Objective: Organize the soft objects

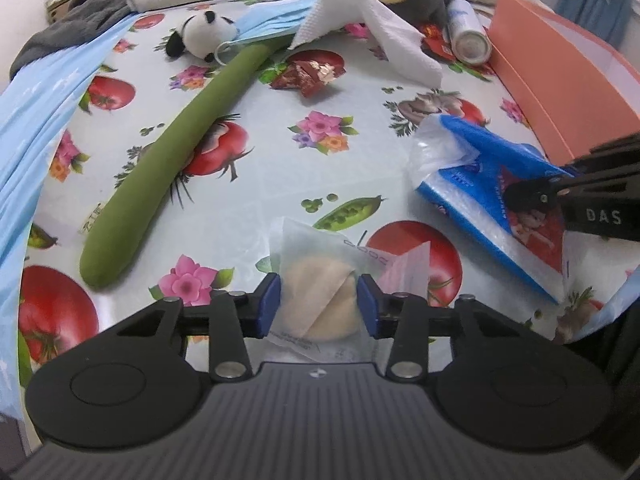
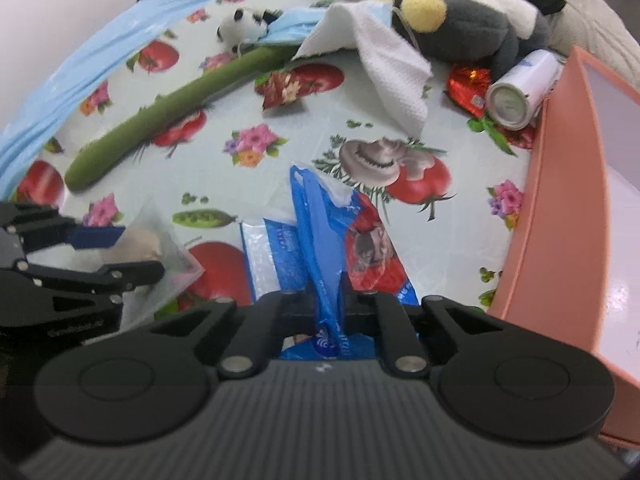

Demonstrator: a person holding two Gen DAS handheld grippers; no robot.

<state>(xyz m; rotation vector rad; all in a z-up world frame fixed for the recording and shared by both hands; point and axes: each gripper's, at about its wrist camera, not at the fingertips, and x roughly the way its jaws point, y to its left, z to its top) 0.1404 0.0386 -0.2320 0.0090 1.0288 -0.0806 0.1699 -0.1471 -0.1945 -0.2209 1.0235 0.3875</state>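
Observation:
My left gripper is shut on a beige round sponge in a clear wrapper, low over the patterned tablecloth; it also shows at the left of the right wrist view. My right gripper is shut on a blue tissue pack, pinching its plastic wrapper; the pack also shows in the left wrist view. A long green plush tube lies diagonally at the left. A small panda plush, a blue face mask, a white cloth and a grey-and-yellow plush toy lie at the back.
An open salmon-pink box stands at the right edge. A white spray can lies by its far corner. Red snack wrappers lie mid-table. A light blue sheet hangs along the left. Pillows and dark clothes are at the back.

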